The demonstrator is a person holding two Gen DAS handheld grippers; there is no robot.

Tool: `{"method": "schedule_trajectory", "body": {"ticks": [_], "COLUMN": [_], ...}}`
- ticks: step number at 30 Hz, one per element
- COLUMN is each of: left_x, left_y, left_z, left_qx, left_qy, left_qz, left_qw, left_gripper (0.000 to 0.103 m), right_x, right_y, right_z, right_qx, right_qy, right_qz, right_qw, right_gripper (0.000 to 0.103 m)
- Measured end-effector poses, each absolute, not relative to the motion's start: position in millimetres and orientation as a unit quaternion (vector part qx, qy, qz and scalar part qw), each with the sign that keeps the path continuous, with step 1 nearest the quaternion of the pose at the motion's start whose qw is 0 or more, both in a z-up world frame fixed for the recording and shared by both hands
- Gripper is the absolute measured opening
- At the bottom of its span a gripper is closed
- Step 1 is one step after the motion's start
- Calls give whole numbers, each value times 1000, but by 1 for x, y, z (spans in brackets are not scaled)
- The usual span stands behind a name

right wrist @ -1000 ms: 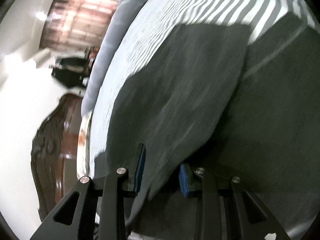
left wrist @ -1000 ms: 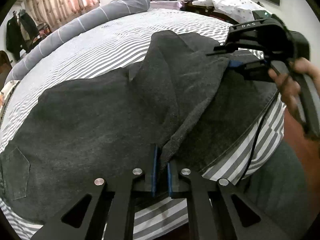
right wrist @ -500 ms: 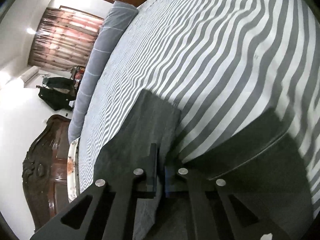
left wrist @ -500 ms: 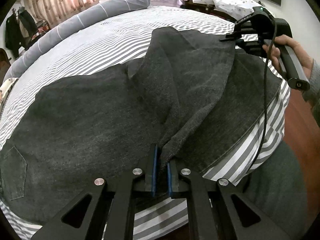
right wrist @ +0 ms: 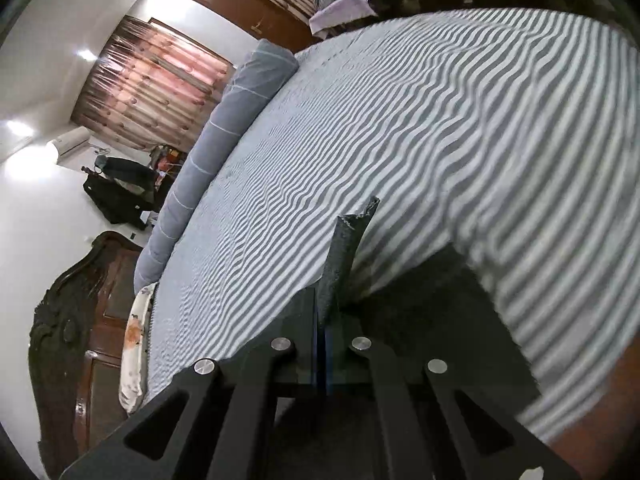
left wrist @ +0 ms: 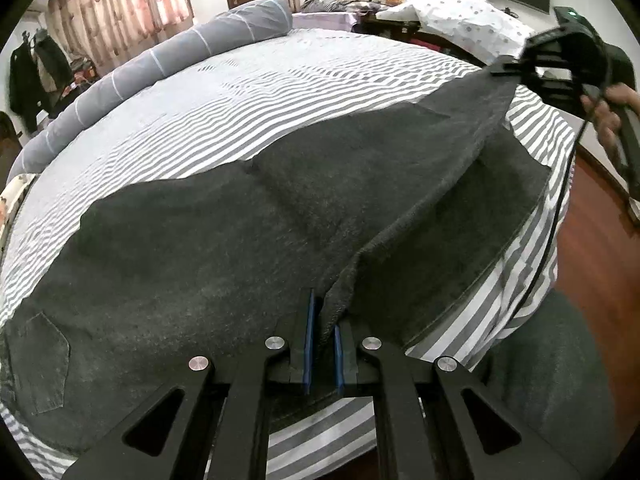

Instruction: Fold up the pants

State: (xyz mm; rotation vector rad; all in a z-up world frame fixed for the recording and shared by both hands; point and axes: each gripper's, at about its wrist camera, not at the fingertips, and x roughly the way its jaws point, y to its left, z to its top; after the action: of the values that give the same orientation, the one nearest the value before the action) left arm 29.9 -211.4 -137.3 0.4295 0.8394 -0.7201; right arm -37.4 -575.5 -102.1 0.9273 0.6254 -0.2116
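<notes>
Dark charcoal-grey denim pants [left wrist: 208, 280]: spread over grey-and-white striped bedsheet [left wrist: 280, 92], ahead of both grippers. Left gripper [left wrist: 322, 340]: blue pads clamped on the near trouser-leg edge. Right gripper [right wrist: 323, 344]: jaws pressed together on the leg hem, which projects forward beyond its fingertips, lifted clear of sheet.

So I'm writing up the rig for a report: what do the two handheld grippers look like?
Both are matte black, with flat arms cut with triangular holes and fixed by round silver bolts, and thin blue pads on the jaws. The left gripper shows this best. The right gripper has a green light on top, and a black cable hangs from it.
</notes>
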Motion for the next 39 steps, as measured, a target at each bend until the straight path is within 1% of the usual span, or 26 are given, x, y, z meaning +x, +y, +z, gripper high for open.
{"method": "schedule_trajectory", "body": {"ticks": [4, 9, 13, 20, 24, 26, 28, 29, 30, 31, 32, 39], "left_x": [24, 15, 15, 13, 17, 17, 18, 19, 20, 20, 22, 25], "left_y": [-213, -215, -218, -217, -219, -220, -222, -223, -224, -224, -223, -216], "left_z": [-144, -161, -166, -164, -172, -173, -173, -173, -173, -172, -172, -173], "left_qx": [220, 254, 268, 264, 267, 269, 271, 271, 267, 262, 253, 220], "left_qy": [401, 397, 398, 397, 405, 406, 408, 411, 415, 419, 425, 432], "left_qz": [-354, -356, -356, -361, -356, -357, -355, -355, -356, -358, -360, -372], "left_qw": [816, 807, 802, 801, 799, 797, 796, 795, 794, 792, 791, 792], "left_gripper": [8, 8, 8, 8, 8, 8, 11, 12, 15, 16, 17, 14], "right_x": [-66, -98, -109, -113, -102, -101, -100, -103, -105, -107, -109, -112], "right_y": [-571, -575, -575, -574, -570, -571, -573, -573, -573, -572, -571, -559], "right_z": [-107, -155, -173, -177, -181, -183, -184, -183, -181, -177, -173, -148], "right_qx": [420, 453, 452, 441, 434, 426, 431, 431, 427, 419, 412, 388], "right_qy": [309, 337, 346, 347, 360, 370, 379, 378, 380, 383, 382, 367], "right_qz": [-125, -158, -169, -178, -187, -198, -196, -199, -204, -209, -219, -223], "right_qw": [844, 810, 805, 809, 805, 801, 795, 795, 795, 797, 798, 816], "right_gripper": [3, 3, 3, 3, 3, 12, 16, 22, 25, 31, 35, 37]}}
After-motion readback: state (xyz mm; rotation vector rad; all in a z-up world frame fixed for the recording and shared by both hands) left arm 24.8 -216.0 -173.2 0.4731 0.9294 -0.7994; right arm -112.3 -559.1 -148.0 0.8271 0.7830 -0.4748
